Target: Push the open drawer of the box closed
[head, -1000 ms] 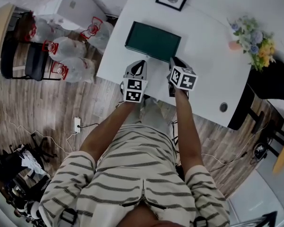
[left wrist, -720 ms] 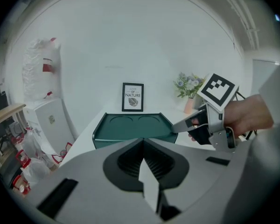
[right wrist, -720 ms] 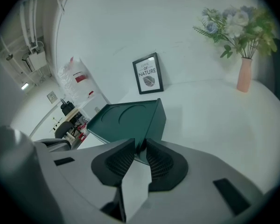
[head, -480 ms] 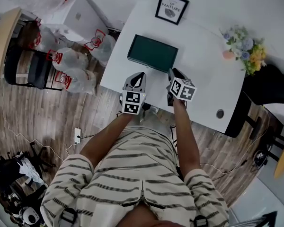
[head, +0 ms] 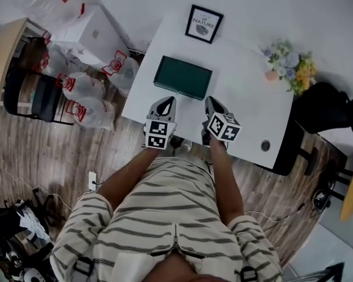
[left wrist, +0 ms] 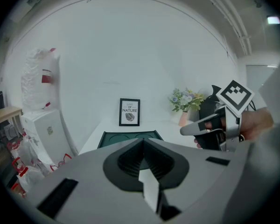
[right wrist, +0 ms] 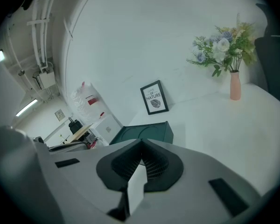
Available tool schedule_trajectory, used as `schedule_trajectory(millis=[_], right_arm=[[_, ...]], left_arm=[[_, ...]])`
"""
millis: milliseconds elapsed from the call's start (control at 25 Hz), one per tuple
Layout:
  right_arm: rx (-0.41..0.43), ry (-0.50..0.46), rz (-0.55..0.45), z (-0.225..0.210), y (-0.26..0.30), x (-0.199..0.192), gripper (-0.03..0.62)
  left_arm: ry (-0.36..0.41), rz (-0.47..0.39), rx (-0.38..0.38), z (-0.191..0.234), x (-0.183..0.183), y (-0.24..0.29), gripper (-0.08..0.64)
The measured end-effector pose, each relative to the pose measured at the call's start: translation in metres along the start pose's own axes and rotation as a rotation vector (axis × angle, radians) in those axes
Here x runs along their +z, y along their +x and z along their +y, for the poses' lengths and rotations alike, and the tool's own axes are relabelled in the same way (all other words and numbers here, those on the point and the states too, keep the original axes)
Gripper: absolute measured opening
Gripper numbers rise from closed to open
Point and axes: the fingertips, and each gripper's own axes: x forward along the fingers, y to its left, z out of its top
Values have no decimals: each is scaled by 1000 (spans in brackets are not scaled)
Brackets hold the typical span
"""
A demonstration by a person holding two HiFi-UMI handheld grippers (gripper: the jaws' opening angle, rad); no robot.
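Little has shifted since a second ago: the head view has slid so that the whole framed picture (head: 203,23) now shows, while both grippers stay in the same place just short of the box (head: 183,77).

Left gripper (head: 166,101) has its jaws pressed together with nothing between them. The dark green box lies directly ahead of it on the white surface (head: 247,110), just beyond its tip. Right gripper (head: 210,101) is likewise pressed together and empty. The box's near right corner sits just ahead and to the left of its tip; whether they touch cannot be told.

From the right gripper view the box's near side reads as one flat face. Beyond the box, further ahead of both grippers, stands the framed picture. A vase of flowers (head: 288,69) stands ahead and off to the right of the right gripper.
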Motion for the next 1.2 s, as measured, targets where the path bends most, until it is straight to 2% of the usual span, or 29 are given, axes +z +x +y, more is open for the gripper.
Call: schedule_trajectory(millis=[160,440,640,920,1200], right_arm=[[14,0,-22,10,-16,7,-5],[-20,-152,-96,26,-46,25,-3],[-48,-246,-173,35,-59,41,-4],[-32,-313,-246,45,-68,62,-4],[-24,-327,-320,45,-76,79,-5]], left_arm=[[-4,-20,-18,-5,9,-4,0],[-6,-36,-28,-7,25,-8,0],[36,-70,-33,-10,41,-14,0],[65,-131,-18,-14,64,-15,0],[95,-168,-14,-16,79,-14,0]])
